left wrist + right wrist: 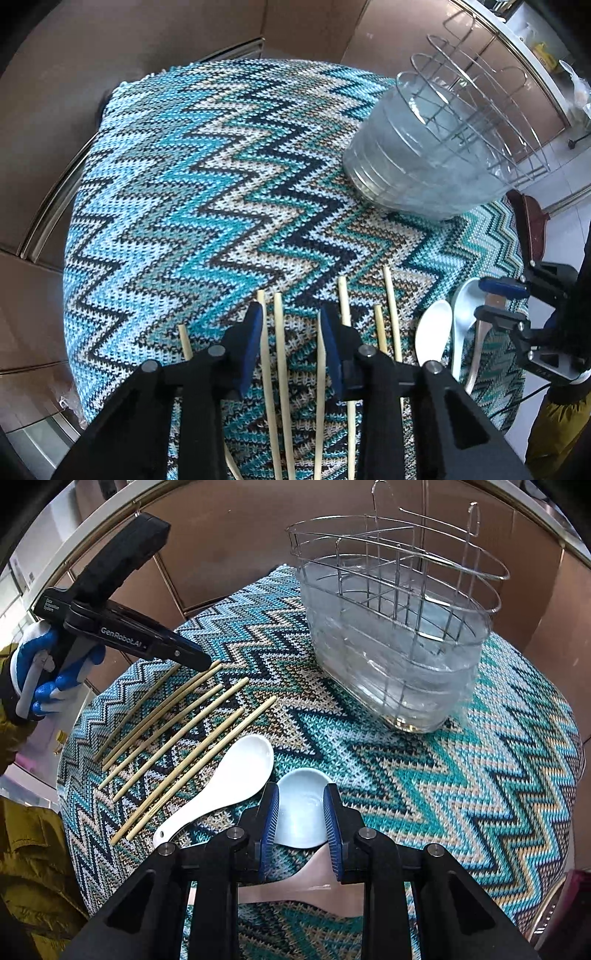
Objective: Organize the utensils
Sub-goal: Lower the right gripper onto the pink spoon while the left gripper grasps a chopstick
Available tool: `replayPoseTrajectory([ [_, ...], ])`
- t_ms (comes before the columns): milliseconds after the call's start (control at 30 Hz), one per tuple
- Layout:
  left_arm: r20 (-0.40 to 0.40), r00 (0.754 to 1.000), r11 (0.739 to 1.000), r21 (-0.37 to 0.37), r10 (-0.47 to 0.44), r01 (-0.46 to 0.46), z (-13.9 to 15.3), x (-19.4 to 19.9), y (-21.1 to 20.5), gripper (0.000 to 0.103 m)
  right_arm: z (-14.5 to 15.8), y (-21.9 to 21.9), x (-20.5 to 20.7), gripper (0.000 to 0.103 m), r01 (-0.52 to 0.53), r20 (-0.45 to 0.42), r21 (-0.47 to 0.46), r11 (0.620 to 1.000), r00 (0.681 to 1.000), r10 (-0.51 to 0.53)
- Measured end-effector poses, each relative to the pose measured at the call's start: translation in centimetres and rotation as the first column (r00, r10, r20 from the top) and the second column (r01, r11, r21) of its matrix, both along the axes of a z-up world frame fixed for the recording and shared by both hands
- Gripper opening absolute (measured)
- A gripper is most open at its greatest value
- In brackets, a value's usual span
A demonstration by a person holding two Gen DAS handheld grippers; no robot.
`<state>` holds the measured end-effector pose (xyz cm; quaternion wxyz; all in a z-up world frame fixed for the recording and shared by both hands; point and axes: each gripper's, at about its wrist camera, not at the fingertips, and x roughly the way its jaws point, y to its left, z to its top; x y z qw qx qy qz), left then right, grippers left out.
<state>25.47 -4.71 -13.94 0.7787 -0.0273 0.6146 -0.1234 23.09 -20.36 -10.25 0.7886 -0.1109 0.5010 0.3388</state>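
Holder at 1 o'clock on bench, empty: nothing sorted yet. Six chopsticks and white spoon lie at 9 o'clock. Right gripper jaws apart around pale spoon; left gripper jaws apart over chopsticks

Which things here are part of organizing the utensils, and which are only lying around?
Part of the job:
- chopsticks
- white spoon
- pale blue spoon
- wire utensil holder in its clear tray

Only lying around:
- zigzag knitted cloth
- brown cabinet panels
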Motion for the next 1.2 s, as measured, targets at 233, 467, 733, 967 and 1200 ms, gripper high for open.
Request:
replayPoseTrajectory([
  [233,-0.028,1.000,1.000,-0.005,-0.002,0.002,-0.8,0.5,-0.5,0.021,0.4,-0.5,0.8,0.025,0.004,0.004,0.012,1.000,1.000,-0.004],
  [467,-0.061,0.998,1.000,-0.007,0.010,-0.010,-2.0,1.0,-0.7,0.021,0.4,-0.6,1.1,0.025,-0.005,-0.007,0.018,1.000,1.000,0.005],
  [733,-0.071,0.997,1.000,-0.007,-0.001,0.000,-2.9,1.4,-0.9,0.017,0.3,-0.3,2.3,0.025,-0.031,-0.028,0.003,1.000,0.999,0.031],
  [967,-0.068,0.998,1.000,-0.007,0.005,-0.005,-3.2,1.4,-0.8,0.014,-0.4,-0.5,2.8,0.025,-0.061,-0.064,-0.026,0.998,0.996,0.059],
  [1200,-0.065,0.998,1.000,-0.003,0.020,-0.020,-3.2,1.4,-0.1,0.009,-1.8,0.5,2.9,0.017,-0.106,-0.085,-0.065,0.992,0.991,0.100],
])
